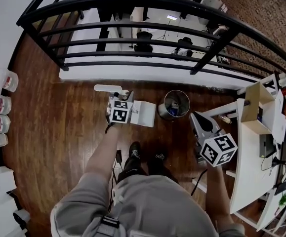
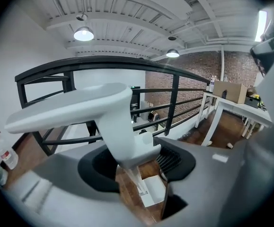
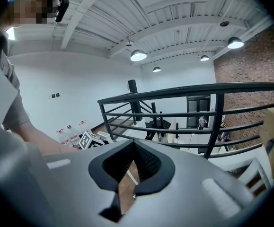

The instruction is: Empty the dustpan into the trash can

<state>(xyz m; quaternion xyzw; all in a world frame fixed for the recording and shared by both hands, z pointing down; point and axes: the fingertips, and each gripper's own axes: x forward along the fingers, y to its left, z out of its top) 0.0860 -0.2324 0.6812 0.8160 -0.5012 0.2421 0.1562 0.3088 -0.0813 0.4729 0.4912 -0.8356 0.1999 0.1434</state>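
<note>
Closest to the person's body, two dark shoes [image 1: 134, 152] stand on the wooden floor [image 1: 59, 107], and both arms reach forward from there. On the left, the left hand-held gripper [image 2: 136, 159] is clamped on the white handle [image 2: 80, 108] of the dustpan [image 1: 143, 113]. The grip bar crosses the jaws and its stem drops between them, so the dustpan's long axis runs close to upright, with the white pan below and slightly ahead of the jaws. Whether the pan rests on the floor or hangs just clear of it cannot be determined, nor can its contents. On the right, the right hand-held gripper [image 3: 133, 160] has its jaws drawn together at the tips with nothing between them; it points forward beside the white surface [image 1: 244, 172] and carries no load. Just past the pan, to its right, stands the round trash can [image 1: 177, 104], its mouth open upward and its wall just beside the pan's right edge. The can lies between the two grippers but nearer the left one, which holds the load. The coming move probably requires lifting the pan above the rim, shifting it right and tipping it. Beyond the can, a black railing [image 1: 147, 31] closes the floor edge.
</note>
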